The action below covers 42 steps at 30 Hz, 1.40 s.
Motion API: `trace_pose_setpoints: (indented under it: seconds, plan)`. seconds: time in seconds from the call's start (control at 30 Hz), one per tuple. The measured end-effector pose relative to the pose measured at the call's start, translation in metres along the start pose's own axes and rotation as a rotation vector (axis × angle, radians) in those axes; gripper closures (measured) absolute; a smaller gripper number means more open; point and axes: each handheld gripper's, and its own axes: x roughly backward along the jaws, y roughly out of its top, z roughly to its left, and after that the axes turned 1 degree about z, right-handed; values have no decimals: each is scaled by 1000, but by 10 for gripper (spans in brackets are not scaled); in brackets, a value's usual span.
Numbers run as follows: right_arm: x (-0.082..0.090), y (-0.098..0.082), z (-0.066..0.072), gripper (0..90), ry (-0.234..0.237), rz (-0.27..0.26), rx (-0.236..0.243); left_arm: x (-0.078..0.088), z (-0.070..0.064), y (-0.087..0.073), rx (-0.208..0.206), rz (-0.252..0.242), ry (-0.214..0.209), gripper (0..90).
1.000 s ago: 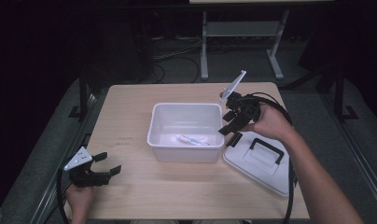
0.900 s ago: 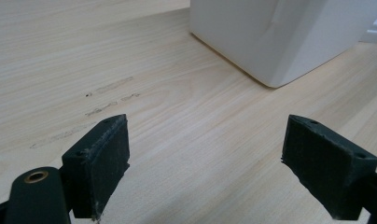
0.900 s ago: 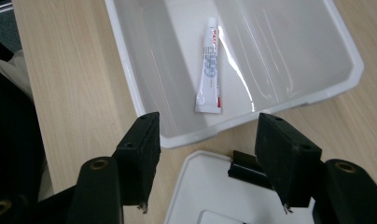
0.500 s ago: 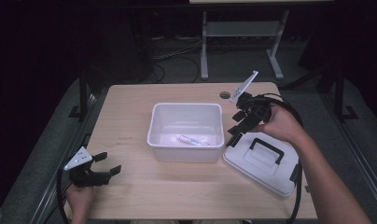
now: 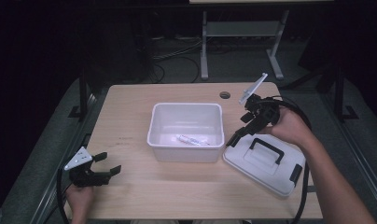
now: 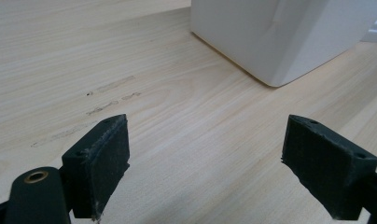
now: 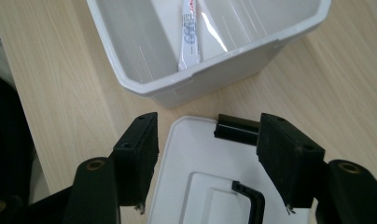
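Dark room, pale wooden table. My right gripper, jaws apart and empty, has slid from the bin's rim toward the right of frame, over the white lid; I reckon the lid's next. Tube lies inside the bin. Left gripper hangs open, lower left.

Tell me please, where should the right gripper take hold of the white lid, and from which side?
Probably the black handle on the white lid, from above. The lid lies flat on the table, and the raised handle offers a bar for the jaws. The right gripper hovers open above its near corner.
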Motion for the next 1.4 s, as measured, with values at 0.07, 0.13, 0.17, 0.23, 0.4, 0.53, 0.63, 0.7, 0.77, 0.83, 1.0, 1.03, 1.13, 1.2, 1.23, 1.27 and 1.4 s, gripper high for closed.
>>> trace_pose_setpoints:
  seconds: [0.07, 0.13, 0.17, 0.23, 0.4, 0.53, 0.63, 0.7, 0.77, 0.83, 1.0, 1.03, 1.13, 1.2, 1.23, 1.27, 1.4]
  plan:
    - [-1, -3, -1, 382, -1, 5, -5, 0, 0, 0, 0, 0, 0, 143]
    - [-2, -7, -3, 381, -2, 7, -10, 0, 0, 0, 3, 1, -1, 143]
    - [-2, -8, -3, 381, -3, 7, -12, 0, 0, 0, 3, 0, 0, 143]
    - [-3, -12, -4, 381, -5, 8, -16, 0, 0, 0, 2, 0, 1, 143]
    - [-6, -21, -6, 381, -4, 9, -29, 0, -1, 0, 4, -1, 3, 143]
    - [-9, -29, -8, 382, -4, 13, -44, 0, -1, 0, 5, 0, 2, 143]
    - [-11, -36, -11, 382, -6, 17, -56, 0, -2, 0, 5, 2, 2, 143]
    - [-11, -40, -12, 382, -5, 16, -64, 0, -1, 0, 3, 3, 2, 143]
    - [-12, -43, -13, 383, -3, 17, -70, -1, -1, 0, 3, 3, 1, 143]
    - [-12, -47, -14, 383, -4, 19, -76, -1, -1, 0, 4, 2, 2, 143]
    - [-14, -57, -18, 384, -4, 24, -96, 0, -1, 0, 4, 2, 2, 143]
    - [-14, -59, -19, 384, -6, 27, -98, -1, -1, 0, 3, 3, 1, 143]
    - [-15, -64, -21, 385, -8, 27, -107, -1, -2, 0, 3, 4, 1, 143]
    - [-16, -68, -23, 385, -9, 29, -114, -1, -2, 0, 1, 7, 1, 143]
    - [-17, -69, -23, 385, -9, 30, -119, -1, -2, 0, 1, 7, 2, 143]
    - [-17, -70, -24, 385, -10, 32, -122, -1, -2, 0, 2, 7, 2, 143]
    - [-20, -76, -27, 385, -10, 41, -132, -1, -2, 0, 3, 5, 2, 143]
